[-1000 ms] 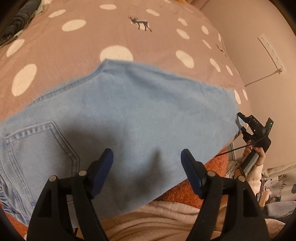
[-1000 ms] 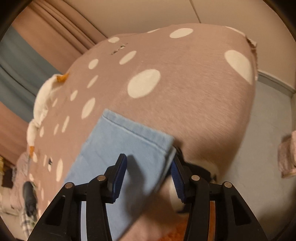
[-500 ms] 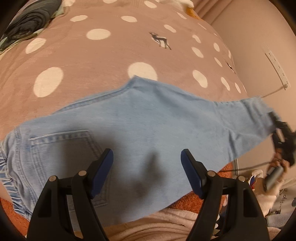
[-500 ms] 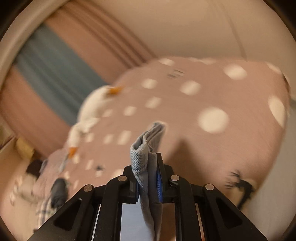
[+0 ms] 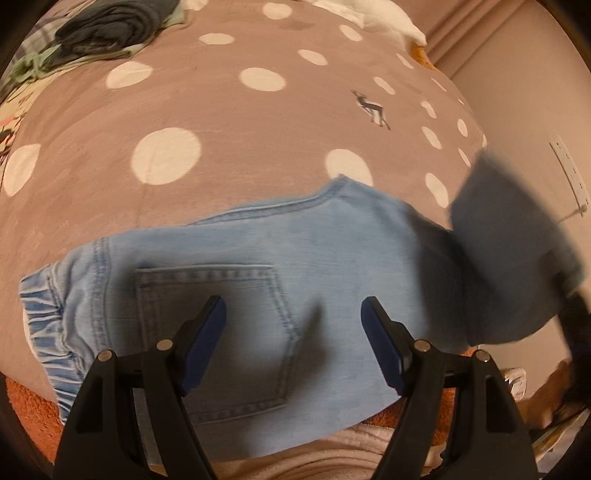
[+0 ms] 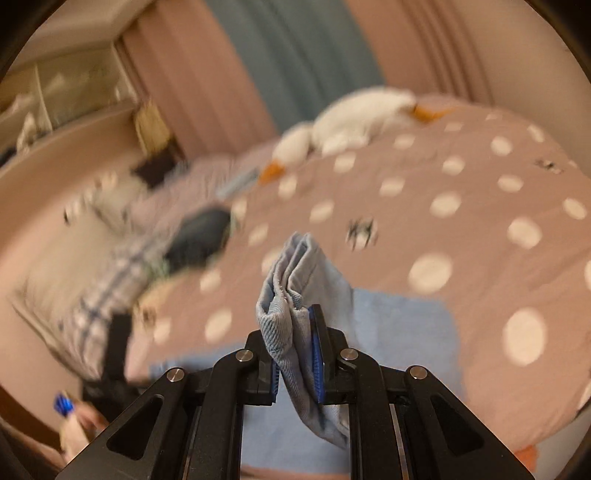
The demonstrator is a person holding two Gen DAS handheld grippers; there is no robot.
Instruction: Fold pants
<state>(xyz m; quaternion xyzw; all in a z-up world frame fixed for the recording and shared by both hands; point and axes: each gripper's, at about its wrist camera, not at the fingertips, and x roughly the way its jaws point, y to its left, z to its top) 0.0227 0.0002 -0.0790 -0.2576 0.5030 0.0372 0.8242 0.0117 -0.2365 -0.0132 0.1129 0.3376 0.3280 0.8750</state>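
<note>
A pair of light blue jeans [image 5: 280, 280] lies across a pink bedspread [image 5: 207, 110] dotted with white spots, the elastic waistband [image 5: 40, 317] at the left of the left wrist view and the back pocket [image 5: 218, 332] facing up. We hold the left gripper [image 5: 293, 345] above the seat of the jeans, its blue-padded fingers [image 5: 207, 339] spread wide apart and gripping nothing. Our right gripper [image 6: 295, 363] is clamped tight on the bunched leg hem [image 6: 291, 284], which stands raised above the rest of the denim lying flat on the bed. In the left wrist view that lifted leg end [image 5: 513, 258] shows as a dark, blurred flap at the right. A white stuffed goose [image 6: 354, 118] rests at the far end of the bed, a heap of dark clothing [image 5: 107, 29] nearby.
</note>
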